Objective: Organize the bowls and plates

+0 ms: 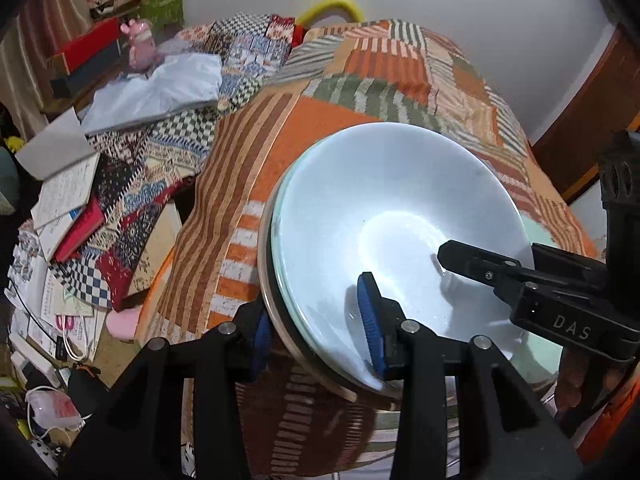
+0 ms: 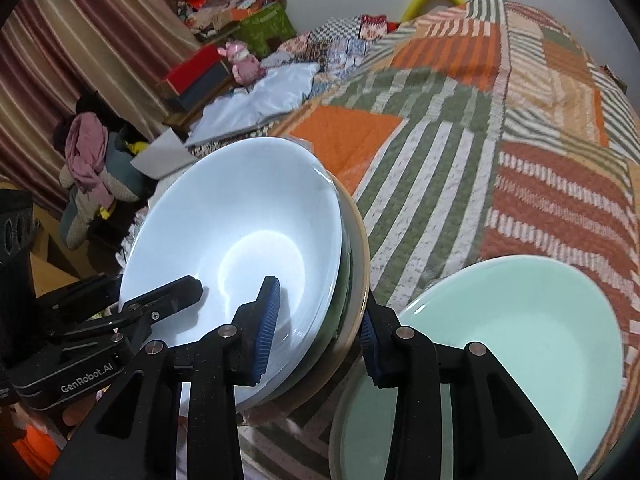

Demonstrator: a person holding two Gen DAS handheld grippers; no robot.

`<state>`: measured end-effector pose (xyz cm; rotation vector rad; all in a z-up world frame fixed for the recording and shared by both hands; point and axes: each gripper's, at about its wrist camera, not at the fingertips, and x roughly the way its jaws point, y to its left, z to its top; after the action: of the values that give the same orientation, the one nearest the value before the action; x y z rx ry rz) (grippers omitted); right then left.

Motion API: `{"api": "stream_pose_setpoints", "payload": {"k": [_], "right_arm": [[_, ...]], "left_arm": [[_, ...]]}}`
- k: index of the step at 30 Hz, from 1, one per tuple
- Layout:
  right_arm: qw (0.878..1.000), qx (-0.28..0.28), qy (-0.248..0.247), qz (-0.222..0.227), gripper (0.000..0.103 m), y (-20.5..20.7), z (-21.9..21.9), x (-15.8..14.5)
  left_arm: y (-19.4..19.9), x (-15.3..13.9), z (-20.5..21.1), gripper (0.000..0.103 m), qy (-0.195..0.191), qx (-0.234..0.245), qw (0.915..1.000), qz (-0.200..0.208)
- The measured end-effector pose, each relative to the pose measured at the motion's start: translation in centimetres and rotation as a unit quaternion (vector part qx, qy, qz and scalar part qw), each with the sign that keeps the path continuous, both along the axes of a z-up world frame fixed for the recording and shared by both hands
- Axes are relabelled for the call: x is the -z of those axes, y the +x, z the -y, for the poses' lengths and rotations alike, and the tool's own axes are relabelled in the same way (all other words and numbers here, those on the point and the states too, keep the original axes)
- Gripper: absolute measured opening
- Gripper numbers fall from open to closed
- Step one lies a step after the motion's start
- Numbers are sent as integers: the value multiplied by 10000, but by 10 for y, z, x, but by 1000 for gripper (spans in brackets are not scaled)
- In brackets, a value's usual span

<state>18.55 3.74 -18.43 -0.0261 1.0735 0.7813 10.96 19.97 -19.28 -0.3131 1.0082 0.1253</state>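
A stack with a white bowl (image 1: pixel 384 208) (image 2: pixel 240 220) on top of a thin glassy plate and a tan-rimmed plate (image 2: pixel 358 240) hangs tilted over a patchwork quilt (image 1: pixel 320 112). My left gripper (image 1: pixel 316 332) is shut on the stack's near-left rim, one blue pad inside the bowl and one beneath. My right gripper (image 2: pixel 320 332) clamps the opposite rim the same way. Each gripper shows in the other's view: the right gripper (image 1: pixel 480 268) and the left gripper (image 2: pixel 160 304). A mint green bowl (image 2: pixel 500 340) rests on another plate on the quilt, just right of the stack.
The quilt (image 2: pixel 480 140) covers a raised surface. To the left lie a pale cloth (image 1: pixel 160 88), books and papers (image 1: pixel 64 200), a pink figurine (image 1: pixel 140 44) and boxes. A striped curtain (image 2: pixel 80 40) hangs at the far left, and a white wall stands behind.
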Motion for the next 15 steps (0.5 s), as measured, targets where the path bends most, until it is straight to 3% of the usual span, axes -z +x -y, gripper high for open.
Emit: {"api": "stream_pose_setpoints", "payload": {"k": [15], "right_arm": [[9964,649,182,505,34,-2,69,-40]], "left_arm": [[16,-47,67,39,67,560,9973,476]]}}
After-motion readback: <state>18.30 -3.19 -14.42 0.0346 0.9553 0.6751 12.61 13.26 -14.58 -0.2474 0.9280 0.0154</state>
